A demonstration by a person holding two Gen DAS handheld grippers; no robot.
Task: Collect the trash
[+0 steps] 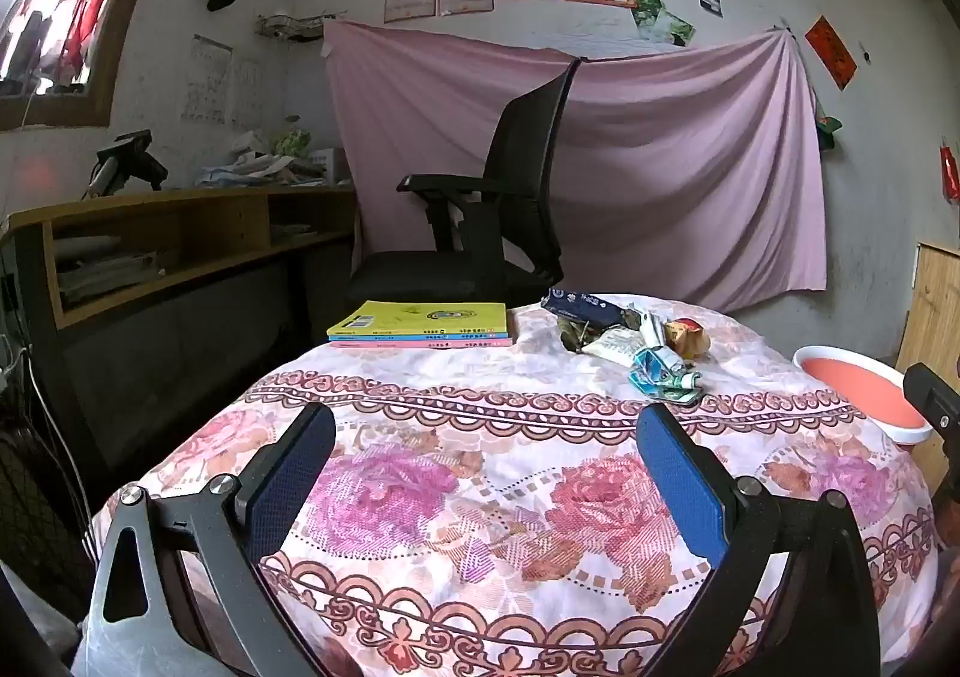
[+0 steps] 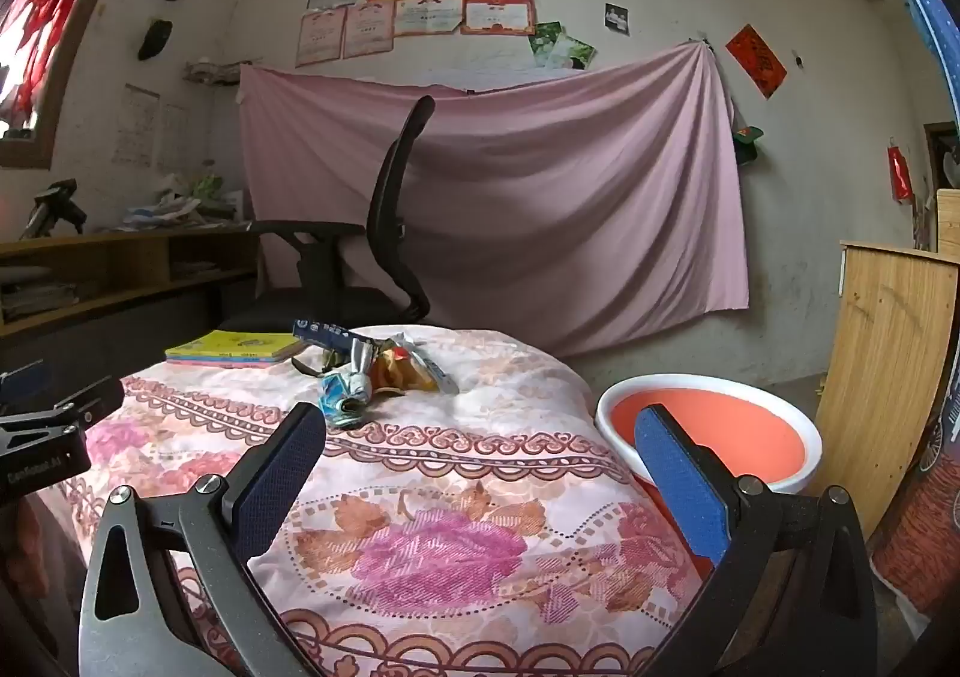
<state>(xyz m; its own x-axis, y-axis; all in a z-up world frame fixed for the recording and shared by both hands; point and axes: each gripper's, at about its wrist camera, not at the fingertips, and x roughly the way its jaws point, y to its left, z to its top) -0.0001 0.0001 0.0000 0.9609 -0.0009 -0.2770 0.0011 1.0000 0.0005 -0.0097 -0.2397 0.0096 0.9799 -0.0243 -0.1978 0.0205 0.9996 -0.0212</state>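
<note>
A heap of trash [image 1: 636, 341] lies on the far side of the flowered tablecloth [image 1: 480, 497]: a dark blue wrapper [image 1: 585, 306], crumpled packets, a squashed blue-green packet [image 1: 660, 374]. The heap also shows in the right wrist view [image 2: 375, 368]. A red bin with a white rim [image 2: 714, 431] stands beside the table at the right, also in the left wrist view [image 1: 861, 392]. My left gripper [image 1: 486, 419] is open and empty over the near cloth. My right gripper [image 2: 480, 419] is open and empty, its right finger in front of the bin.
A stack of books [image 1: 420, 324] with a yellow cover lies at the table's far left. A black office chair [image 1: 480, 221] stands behind the table. A wooden desk [image 1: 150, 245] is at left, a wooden cabinet [image 2: 888, 371] at right.
</note>
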